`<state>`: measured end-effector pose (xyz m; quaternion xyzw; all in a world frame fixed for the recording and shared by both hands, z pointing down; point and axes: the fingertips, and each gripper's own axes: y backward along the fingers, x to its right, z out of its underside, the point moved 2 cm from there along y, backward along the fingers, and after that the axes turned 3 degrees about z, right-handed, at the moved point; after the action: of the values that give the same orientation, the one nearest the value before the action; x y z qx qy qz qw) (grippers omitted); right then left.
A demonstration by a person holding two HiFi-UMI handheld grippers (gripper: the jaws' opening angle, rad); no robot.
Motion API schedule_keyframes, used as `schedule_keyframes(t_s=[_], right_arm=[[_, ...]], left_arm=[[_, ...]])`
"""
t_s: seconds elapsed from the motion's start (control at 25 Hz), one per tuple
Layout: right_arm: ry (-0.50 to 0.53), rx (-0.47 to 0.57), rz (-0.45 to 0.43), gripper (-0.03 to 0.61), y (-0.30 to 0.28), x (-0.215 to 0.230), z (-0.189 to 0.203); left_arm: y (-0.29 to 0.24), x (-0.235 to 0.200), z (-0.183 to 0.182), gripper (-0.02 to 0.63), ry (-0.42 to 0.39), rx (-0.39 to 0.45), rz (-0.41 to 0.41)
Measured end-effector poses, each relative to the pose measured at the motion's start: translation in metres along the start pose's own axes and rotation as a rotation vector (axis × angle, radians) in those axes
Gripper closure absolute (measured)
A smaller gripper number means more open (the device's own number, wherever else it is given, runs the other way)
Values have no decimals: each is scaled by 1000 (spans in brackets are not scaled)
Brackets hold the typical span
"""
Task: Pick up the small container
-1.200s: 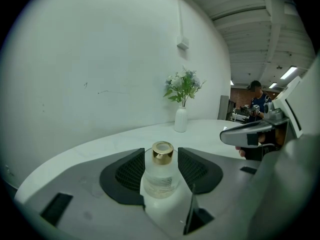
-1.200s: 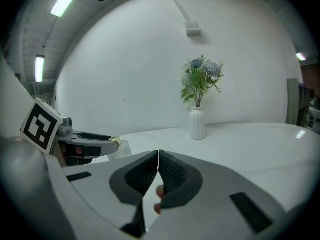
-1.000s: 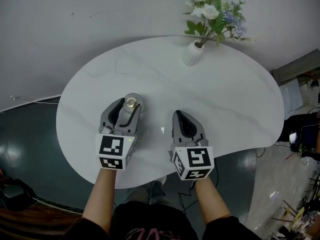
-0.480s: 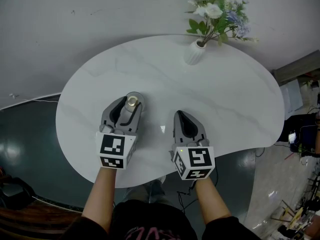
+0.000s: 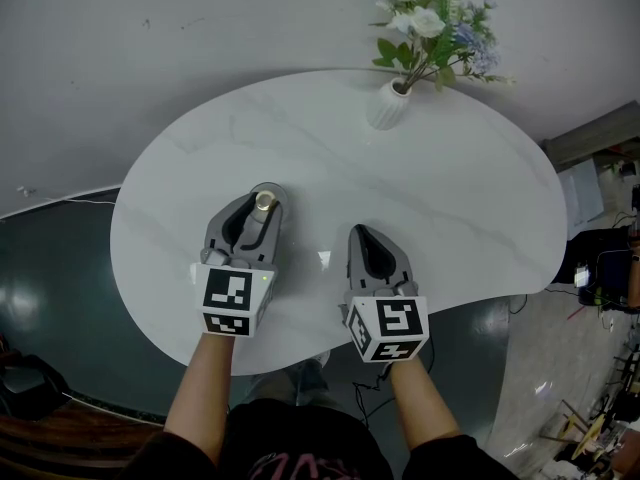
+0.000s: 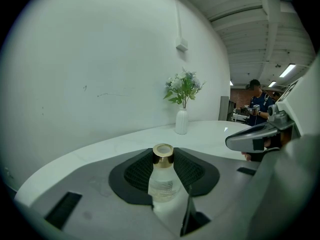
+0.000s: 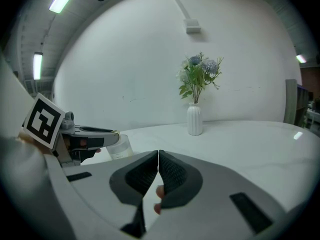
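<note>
Left gripper [image 5: 260, 211] jaws closing around the small container [image 6: 162, 178] on the white table [image 5: 430, 193], seemingly not yet pressing; right gripper [image 7: 158, 170] jaws together.

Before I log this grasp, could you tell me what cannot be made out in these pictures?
Base of the small container: left gripper view, hidden behind the body of the left gripper. The gripper's jaws are closing around it, and pad contact is unclear.
Print on the small container: too faint in either gripper view.
Near edge of the table: head view, covered by the forearms.
</note>
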<state>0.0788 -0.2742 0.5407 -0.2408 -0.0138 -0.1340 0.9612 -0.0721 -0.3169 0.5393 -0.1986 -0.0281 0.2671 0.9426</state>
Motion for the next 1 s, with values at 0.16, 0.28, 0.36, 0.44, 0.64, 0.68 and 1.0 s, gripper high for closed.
schedule_keyframes(t_s=[0.16,0.28,0.36,0.44,0.64,0.68,1.0], right_arm=[[-2,3,3,512,1,0,-1],[-4,6,7,512,3,0,-3],[-5,6,9,512,4,1,-3],[-6,6,11,512,5,1,-3],[-12,11,22,512,10,5,-4],[-14,13,24,512,11,5,-5],[-21,39,25,512,20,5,-15]], left_arm=[[0,0,0,483,-5,0,-3],[0,0,0,483,-6,0,-3],[0,0,0,485,-7,-2,-3],[0,0,1,485,-9,-3,-1],[2,-1,-4,485,-5,12,1],[3,0,-5,485,-9,13,2],[15,2,-12,485,-20,16,-8]])
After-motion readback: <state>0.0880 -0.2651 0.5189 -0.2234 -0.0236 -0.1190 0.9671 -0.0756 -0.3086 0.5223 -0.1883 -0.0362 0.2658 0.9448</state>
